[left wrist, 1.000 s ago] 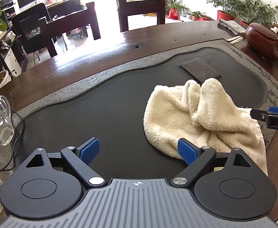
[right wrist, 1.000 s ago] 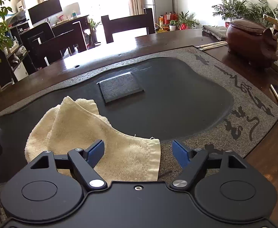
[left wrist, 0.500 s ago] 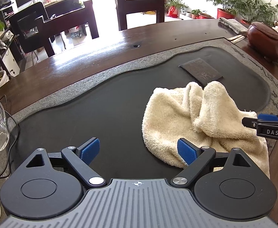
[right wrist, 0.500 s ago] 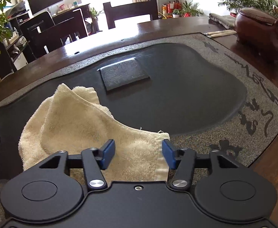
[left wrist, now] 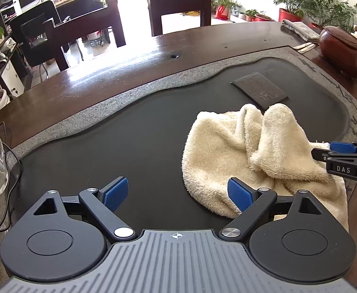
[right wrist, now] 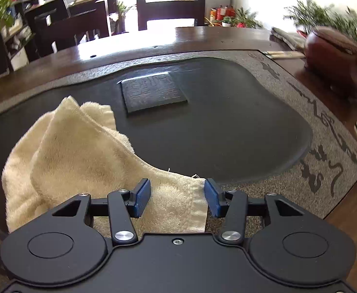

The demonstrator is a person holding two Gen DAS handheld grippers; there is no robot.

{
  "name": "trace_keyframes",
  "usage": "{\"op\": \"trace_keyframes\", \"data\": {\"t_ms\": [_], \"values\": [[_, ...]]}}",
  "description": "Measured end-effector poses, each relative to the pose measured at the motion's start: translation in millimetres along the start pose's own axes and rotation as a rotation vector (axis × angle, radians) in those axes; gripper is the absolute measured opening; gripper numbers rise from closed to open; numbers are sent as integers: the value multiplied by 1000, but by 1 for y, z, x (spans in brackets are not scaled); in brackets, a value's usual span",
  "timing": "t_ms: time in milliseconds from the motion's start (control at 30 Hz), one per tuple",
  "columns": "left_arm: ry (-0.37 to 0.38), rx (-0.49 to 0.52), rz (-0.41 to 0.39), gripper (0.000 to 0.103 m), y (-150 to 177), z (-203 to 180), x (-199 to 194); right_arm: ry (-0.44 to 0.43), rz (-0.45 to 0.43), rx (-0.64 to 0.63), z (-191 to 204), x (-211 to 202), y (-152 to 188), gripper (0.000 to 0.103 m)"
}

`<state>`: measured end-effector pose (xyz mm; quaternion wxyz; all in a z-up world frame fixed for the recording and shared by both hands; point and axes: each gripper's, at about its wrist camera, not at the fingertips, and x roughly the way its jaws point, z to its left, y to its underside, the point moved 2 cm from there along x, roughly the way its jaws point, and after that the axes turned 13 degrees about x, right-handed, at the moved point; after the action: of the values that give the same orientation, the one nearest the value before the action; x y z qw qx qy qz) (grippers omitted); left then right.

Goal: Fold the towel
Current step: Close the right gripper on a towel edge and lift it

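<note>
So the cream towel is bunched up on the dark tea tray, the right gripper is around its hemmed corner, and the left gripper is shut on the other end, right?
Not quite: the left gripper is open and holds nothing, as the left wrist view shows; only its right-hand pad overlaps the towel. The rest holds: the towel lies bunched on the dark tea tray, with the right gripper around its hemmed corner.

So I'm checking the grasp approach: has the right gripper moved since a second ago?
Yes. The right gripper advanced over the towel corner toward the engraved slab, its jaws narrowing.
</note>
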<state>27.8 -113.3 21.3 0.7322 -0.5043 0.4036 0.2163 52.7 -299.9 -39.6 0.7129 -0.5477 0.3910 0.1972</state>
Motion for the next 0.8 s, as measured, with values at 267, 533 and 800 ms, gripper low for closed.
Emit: {"op": "trace_keyframes", "data": {"t_ms": [267, 533, 800], "values": [[0, -13, 4, 90, 3, 4, -1, -48, 2, -24, -44, 5, 2, 8], [-15, -28, -7, 90, 4, 14, -10, -202, -76, 5, -147, -44, 5, 7], [-21, -48, -43, 90, 2, 25, -31, -393, -81, -68, -116, -104, 22, 7]]}}
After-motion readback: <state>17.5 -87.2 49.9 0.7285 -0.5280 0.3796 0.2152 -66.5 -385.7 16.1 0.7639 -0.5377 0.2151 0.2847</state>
